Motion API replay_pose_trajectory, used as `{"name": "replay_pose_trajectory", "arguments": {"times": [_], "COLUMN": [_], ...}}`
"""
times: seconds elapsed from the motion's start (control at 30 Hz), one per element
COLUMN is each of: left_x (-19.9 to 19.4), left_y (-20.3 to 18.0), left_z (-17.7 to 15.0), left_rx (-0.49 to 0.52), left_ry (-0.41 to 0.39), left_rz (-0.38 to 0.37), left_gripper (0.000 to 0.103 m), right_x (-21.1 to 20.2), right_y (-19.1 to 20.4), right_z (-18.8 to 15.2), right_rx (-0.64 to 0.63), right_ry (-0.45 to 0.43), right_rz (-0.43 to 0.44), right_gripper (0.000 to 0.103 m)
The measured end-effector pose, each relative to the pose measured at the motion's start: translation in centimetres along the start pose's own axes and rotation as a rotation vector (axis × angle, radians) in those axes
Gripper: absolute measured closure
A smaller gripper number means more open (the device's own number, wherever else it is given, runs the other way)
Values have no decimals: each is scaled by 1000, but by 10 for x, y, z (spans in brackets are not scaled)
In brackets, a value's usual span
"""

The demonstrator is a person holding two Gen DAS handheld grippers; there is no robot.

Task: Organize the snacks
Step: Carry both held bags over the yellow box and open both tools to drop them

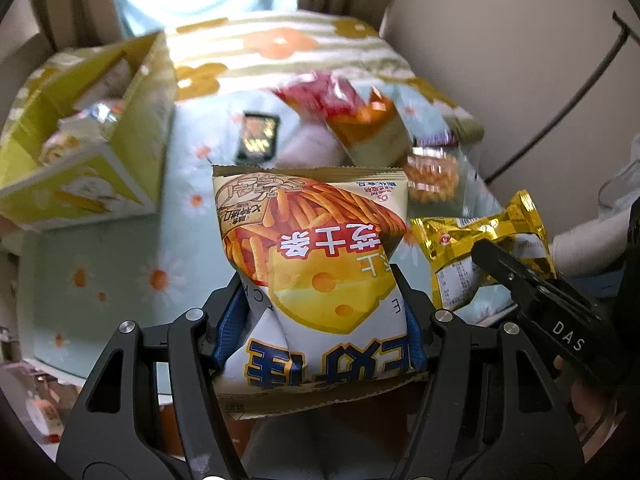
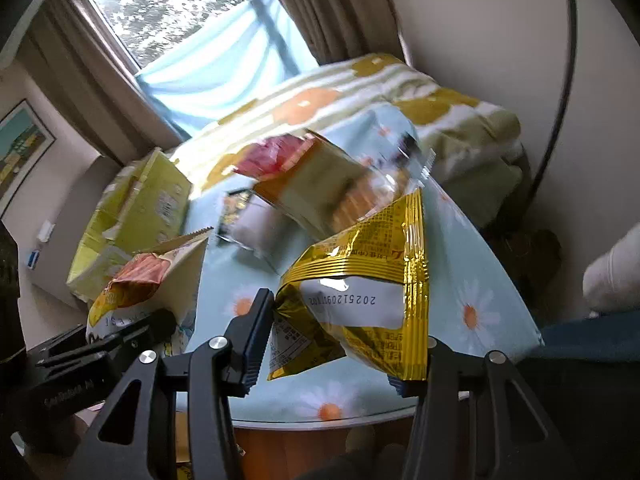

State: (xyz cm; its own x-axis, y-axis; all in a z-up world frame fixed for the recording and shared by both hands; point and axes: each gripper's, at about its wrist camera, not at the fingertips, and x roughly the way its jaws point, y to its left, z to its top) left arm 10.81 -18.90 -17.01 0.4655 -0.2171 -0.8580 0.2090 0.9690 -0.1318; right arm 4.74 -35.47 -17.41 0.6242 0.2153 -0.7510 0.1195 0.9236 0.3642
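My left gripper is shut on a cheese-stick snack bag, held by its lower part above the daisy-print tablecloth. In the right wrist view this bag and the left gripper show at the left edge. My right gripper is shut on a gold foil snack packet, lifted off the cloth. The left wrist view shows that gold packet at the right, with one black finger of the right gripper across it.
An open yellow carton holding packets stands at the table's left. A red and orange bag, a black packet and a clear biscuit packet lie on the far cloth. A flowered blanket lies beyond, under the window.
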Motion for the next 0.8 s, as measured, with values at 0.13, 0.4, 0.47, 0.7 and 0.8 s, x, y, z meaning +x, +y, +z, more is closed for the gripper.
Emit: {"name": "replay_pose_trajectory", "arguments": {"times": [0.13, 0.4, 0.47, 0.7, 0.8], "left_x": [-27, -67, -74, -89, -88], "left_y": [18, 87, 106, 202, 242], "left_z": [15, 61, 74, 117, 129], "left_rx": [-27, -78, -96, -156, -184], "left_ry": [-62, -173, -194, -236, -234], "left_rz": [15, 45, 53, 103, 122], "left_gripper": [42, 42, 42, 42, 42], "right_x": [-9, -8, -2, 36, 58], "right_y": [22, 98, 124, 218, 254], "right_z": [14, 58, 69, 104, 113], "right_rx": [-43, -151, -174, -251, -269], "right_ry": [-20, -83, -97, -107, -94], "right_rz": [34, 107, 125, 198, 228], "right_gripper": [57, 57, 57, 57, 57]}}
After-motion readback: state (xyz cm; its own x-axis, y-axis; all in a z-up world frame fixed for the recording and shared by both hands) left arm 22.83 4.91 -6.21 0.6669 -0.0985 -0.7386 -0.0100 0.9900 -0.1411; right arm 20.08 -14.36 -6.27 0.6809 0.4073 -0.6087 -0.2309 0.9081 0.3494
